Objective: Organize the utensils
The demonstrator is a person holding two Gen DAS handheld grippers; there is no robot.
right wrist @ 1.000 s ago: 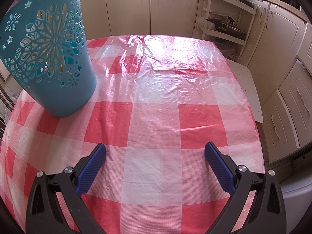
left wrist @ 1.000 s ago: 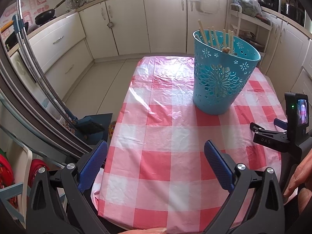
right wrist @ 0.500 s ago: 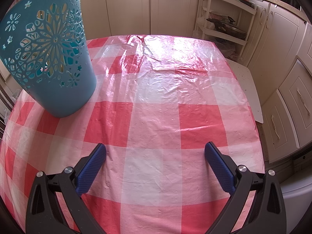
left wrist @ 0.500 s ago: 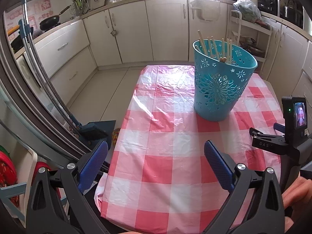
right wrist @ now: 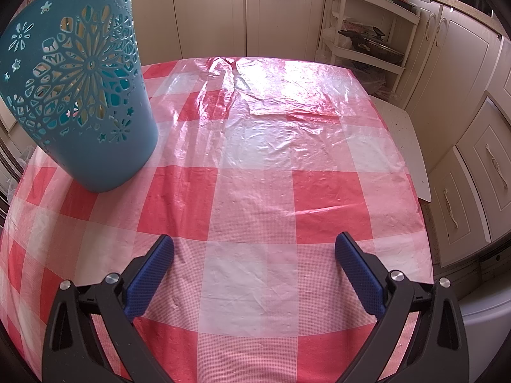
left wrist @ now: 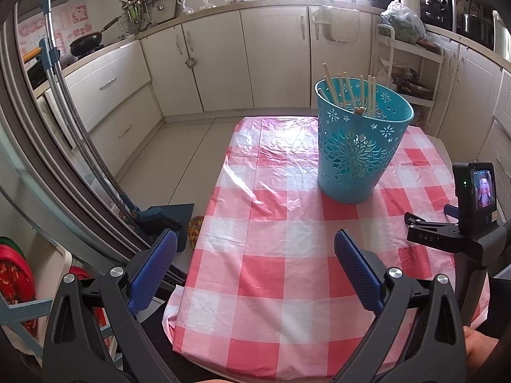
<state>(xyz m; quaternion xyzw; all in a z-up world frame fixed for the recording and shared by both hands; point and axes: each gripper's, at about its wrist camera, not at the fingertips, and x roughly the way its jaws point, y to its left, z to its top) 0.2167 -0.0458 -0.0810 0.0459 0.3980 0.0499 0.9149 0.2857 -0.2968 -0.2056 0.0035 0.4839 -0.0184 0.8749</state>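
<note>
A blue perforated plastic basket (left wrist: 359, 146) stands upright on the table with the red-and-white checked cloth (left wrist: 271, 239). Several wooden chopsticks (left wrist: 348, 94) stand in it, tips above the rim. The basket also shows at the upper left of the right wrist view (right wrist: 83, 102). My left gripper (left wrist: 255, 249) is open and empty, held above the near left table edge. My right gripper (right wrist: 254, 255) is open and empty, low over the cloth (right wrist: 255, 159), to the right of the basket. It also shows in the left wrist view (left wrist: 453, 236) at the right.
Cream kitchen cabinets (left wrist: 271, 57) run along the back and both sides. A white shelf rack (right wrist: 367, 32) with pans stands beyond the table's far right corner. A dustpan and broom (left wrist: 159, 217) lean on the floor at the table's left.
The left gripper has pulled back and risen, so the basket and table look smaller and farther. The right gripper has not moved. Both stay open.
</note>
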